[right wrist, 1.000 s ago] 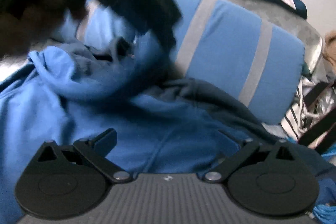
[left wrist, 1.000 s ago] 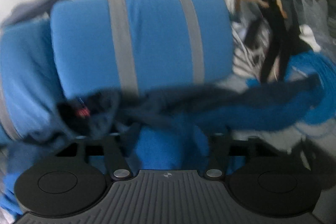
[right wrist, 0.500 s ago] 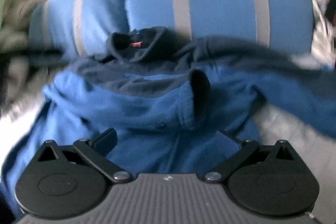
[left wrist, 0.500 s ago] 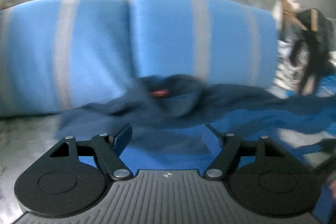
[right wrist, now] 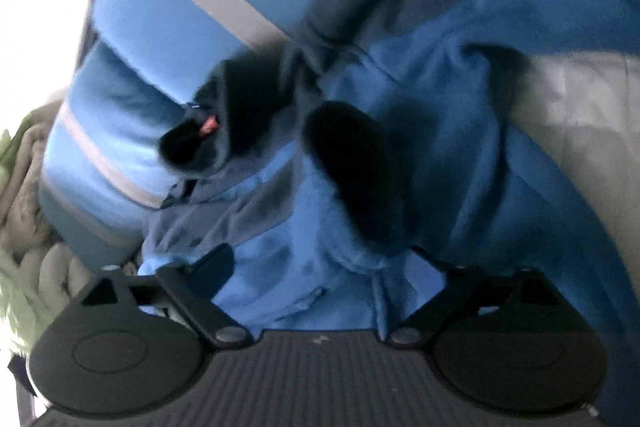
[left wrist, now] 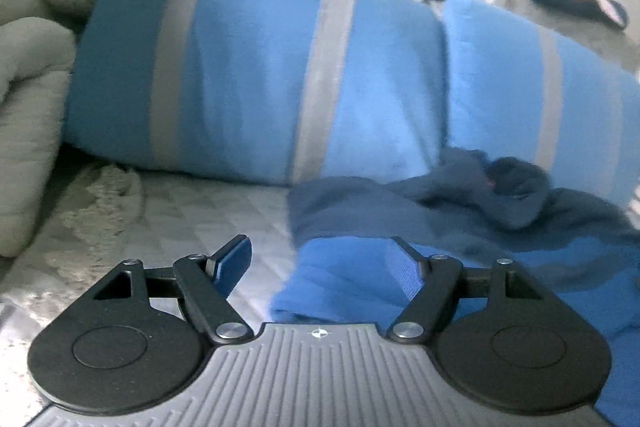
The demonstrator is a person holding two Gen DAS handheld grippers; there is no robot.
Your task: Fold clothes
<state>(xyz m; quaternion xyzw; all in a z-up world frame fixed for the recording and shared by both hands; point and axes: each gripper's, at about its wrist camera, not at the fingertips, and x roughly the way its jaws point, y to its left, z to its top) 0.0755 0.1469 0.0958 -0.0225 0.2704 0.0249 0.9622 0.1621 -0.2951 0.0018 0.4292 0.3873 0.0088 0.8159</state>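
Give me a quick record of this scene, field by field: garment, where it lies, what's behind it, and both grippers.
garment: blue hoodie with a dark navy collar, spread out and rumpled, not folded
surface: pale quilted bed cover
behind: two blue pillows with grey stripes; the collar lies against them
left gripper: open, empty, over the hoodie's edge
right gripper: open, empty, low over the hoodie

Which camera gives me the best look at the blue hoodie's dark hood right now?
The right wrist view: the blue hoodie fills it, with the dark hood spread open near the middle, though motion-blurred. The left wrist view shows only the hood bunched against the striped pillow, far right, and one hoodie edge.
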